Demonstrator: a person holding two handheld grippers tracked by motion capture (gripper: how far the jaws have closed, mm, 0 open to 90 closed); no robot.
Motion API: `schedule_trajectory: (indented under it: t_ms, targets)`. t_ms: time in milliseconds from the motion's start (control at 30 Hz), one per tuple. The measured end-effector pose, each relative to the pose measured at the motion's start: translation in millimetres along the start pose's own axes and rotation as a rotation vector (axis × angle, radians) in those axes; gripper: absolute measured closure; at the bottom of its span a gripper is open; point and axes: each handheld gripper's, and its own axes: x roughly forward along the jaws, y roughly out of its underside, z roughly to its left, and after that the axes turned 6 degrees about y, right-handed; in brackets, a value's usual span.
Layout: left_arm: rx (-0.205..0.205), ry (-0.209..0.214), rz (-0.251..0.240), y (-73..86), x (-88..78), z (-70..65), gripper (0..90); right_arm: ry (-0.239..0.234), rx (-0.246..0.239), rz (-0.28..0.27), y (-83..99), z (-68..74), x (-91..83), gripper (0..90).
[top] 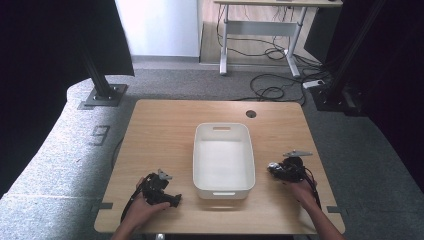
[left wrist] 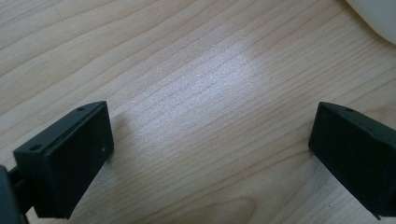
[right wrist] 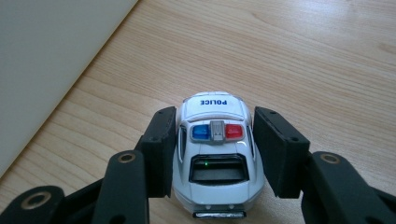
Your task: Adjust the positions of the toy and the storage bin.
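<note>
A white toy police car with blue and red roof lights and "POLICE" on its bonnet sits between the two black jaws of my right gripper, which is shut on its sides. In the high view my right gripper is low over the wooden table, just right of the white bin. I cannot tell whether the car touches the wood. My left gripper stands open over bare wood with nothing between its jaws. In the high view my left gripper lies at the front left of the table.
The white bin's wall runs along the left of the right gripper view, and the bin's corner shows at the top right of the left gripper view. A round cable hole sits near the table's far edge. Black stands and a desk are beyond.
</note>
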Motion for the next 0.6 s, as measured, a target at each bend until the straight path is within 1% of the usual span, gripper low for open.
schedule_trajectory:
  t_ms: [200,367,467,600]
  targets:
    - [0.006,0.005,0.001,0.2,-0.2,0.6,0.0,0.006,-0.005,0.011,-0.4,4.0,1.6,50.6]
    - [0.014,0.01,0.002,-0.4,0.1,1.2,0.0,0.027,-0.005,0.024,-0.1,7.5,0.9,50.5]
    - [0.014,0.01,0.003,-0.5,0.1,1.2,0.0,0.032,0.001,0.018,2.0,8.4,-0.4,50.5]
    - [0.015,0.008,0.006,-1.0,0.2,1.3,0.0,0.023,0.01,0.007,4.5,6.8,-1.3,50.4]
